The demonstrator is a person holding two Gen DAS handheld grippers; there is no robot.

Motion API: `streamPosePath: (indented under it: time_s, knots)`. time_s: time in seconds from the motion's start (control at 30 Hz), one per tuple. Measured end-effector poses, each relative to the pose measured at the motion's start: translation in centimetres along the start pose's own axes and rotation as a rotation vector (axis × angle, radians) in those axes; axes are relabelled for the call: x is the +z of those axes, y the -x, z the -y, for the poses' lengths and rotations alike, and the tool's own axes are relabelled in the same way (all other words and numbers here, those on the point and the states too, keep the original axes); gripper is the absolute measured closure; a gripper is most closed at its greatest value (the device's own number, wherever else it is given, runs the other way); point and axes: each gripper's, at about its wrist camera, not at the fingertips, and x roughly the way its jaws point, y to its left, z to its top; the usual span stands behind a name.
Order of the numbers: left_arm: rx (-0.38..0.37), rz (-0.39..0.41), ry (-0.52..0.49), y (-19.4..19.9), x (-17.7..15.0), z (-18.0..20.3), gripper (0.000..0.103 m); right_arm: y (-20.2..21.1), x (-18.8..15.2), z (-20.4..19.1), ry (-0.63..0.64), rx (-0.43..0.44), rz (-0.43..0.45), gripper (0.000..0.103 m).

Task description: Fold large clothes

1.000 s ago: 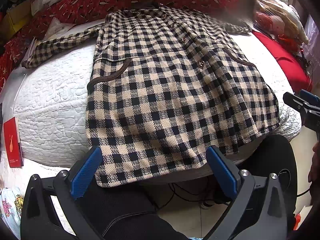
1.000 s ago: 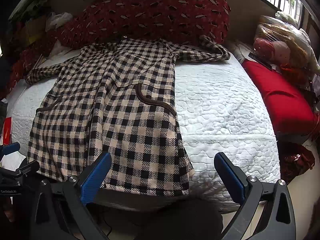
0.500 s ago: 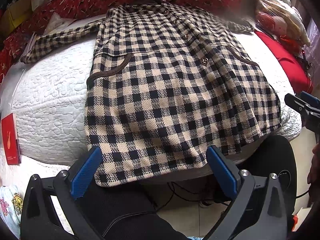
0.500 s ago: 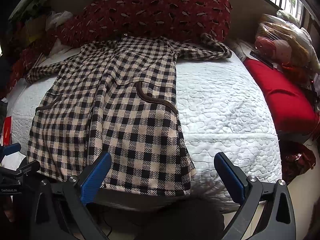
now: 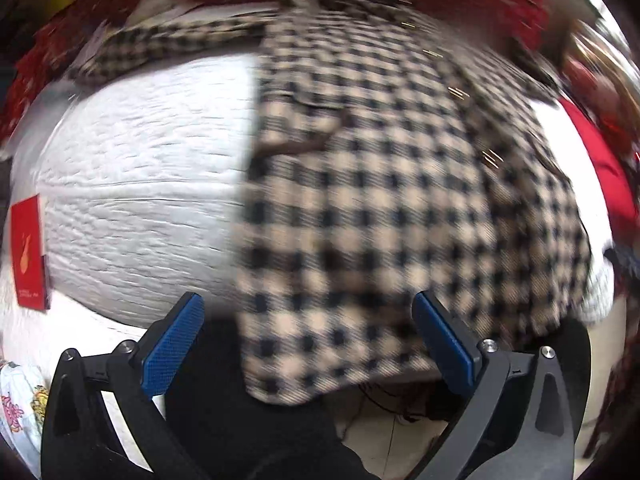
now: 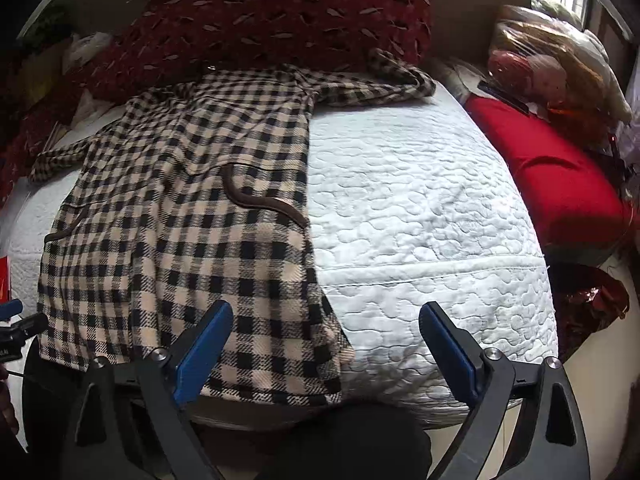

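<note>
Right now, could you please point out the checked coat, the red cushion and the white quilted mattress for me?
checked coat (image 6: pixel 192 216): right wrist view, on its front panel beside the brown pocket trim.
red cushion (image 6: pixel 560 184): right wrist view, on its top face.
white quilted mattress (image 6: pixel 420 208): right wrist view, on the bare top beside the coat.

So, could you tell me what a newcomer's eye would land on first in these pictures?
Probably the checked coat, spread flat across the left half of the white quilted mattress, hem hanging over the near edge. Behind it lies a dark red patterned pillow, and a bright red cushion sits at the right.
</note>
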Motion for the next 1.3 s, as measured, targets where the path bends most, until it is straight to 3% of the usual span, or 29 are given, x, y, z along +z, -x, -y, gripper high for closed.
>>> streamPosePath:
  time_s: [0.17,0.23,0.27,0.3,0.33,0.37,0.4,0.47,0.6,0.67,0.77,0.9,1.0,1.1,1.2,1.27,1.3]
  knots:
    - [0.037,-0.094,0.061,-2.9,1.6,-2.6,0.000,-2.8,-0.6,1.1,-0.038,0.062,-0.090,0.014]
    - [0.016,-0.151,0.052,-4.4,1.5,-2.4,0.000,-4.2,-0.9,0.9,-0.047,0.098,-0.138,0.018]
    - [0.005,-0.182,0.045,-5.2,1.2,-2.2,0.000,-4.8,-1.1,0.7,-0.049,0.119,-0.163,0.027]
    - [-0.017,-0.204,0.041,-5.8,0.8,-1.8,0.009,-5.2,-1.2,0.5,-0.056,0.145,-0.186,0.049]
    - [-0.037,-0.209,0.041,-6.0,0.5,-1.7,0.028,-5.5,-1.4,0.4,-0.064,0.166,-0.199,0.061]
    - [-0.077,-0.227,0.038,-6.3,0.2,-1.5,0.066,-5.2,-1.5,0.3,-0.061,0.159,-0.183,0.072]
    - [-0.127,-0.248,0.041,-6.4,0.0,-1.4,0.092,-4.7,-1.6,0.2,-0.044,0.174,-0.152,0.092]
    - [-0.129,-0.238,0.047,-5.5,0.1,-1.6,0.099,-3.6,-1.6,0.1,-0.023,0.204,-0.114,0.095]
    - [-0.180,-0.178,0.088,-0.8,1.0,-3.2,0.100,1.9,0.2,2.7,-0.072,0.283,0.023,0.098]
    - [-0.183,-0.162,0.099,0.5,1.7,-4.2,0.100,4.1,1.1,4.2,-0.076,0.259,0.073,0.100]
    - [-0.148,-0.185,0.112,-0.2,1.4,-5.0,0.099,3.5,1.1,5.1,-0.071,0.202,0.040,0.100]
    - [-0.105,-0.259,0.137,-2.5,0.0,-5.1,0.098,-1.8,-1.0,4.8,-0.064,0.144,-0.110,0.100]
    - [-0.117,-0.254,0.143,-2.1,-0.2,-5.6,0.095,-4.0,-1.9,5.5,-0.105,0.136,-0.188,0.099]
    - [-0.156,-0.202,0.144,0.5,0.3,-5.9,0.095,-2.7,-0.6,6.5,-0.177,0.151,-0.171,0.092]
    - [-0.203,-0.121,0.099,3.6,2.3,-4.0,0.094,0.3,2.3,6.3,-0.190,0.202,-0.036,0.091]
    - [-0.244,-0.068,0.060,4.6,4.3,-2.0,0.082,1.4,4.2,5.1,-0.168,0.226,0.029,0.083]
    - [-0.247,-0.048,0.030,3.9,5.3,-0.4,0.059,1.0,5.9,4.3,-0.153,0.231,0.047,0.075]
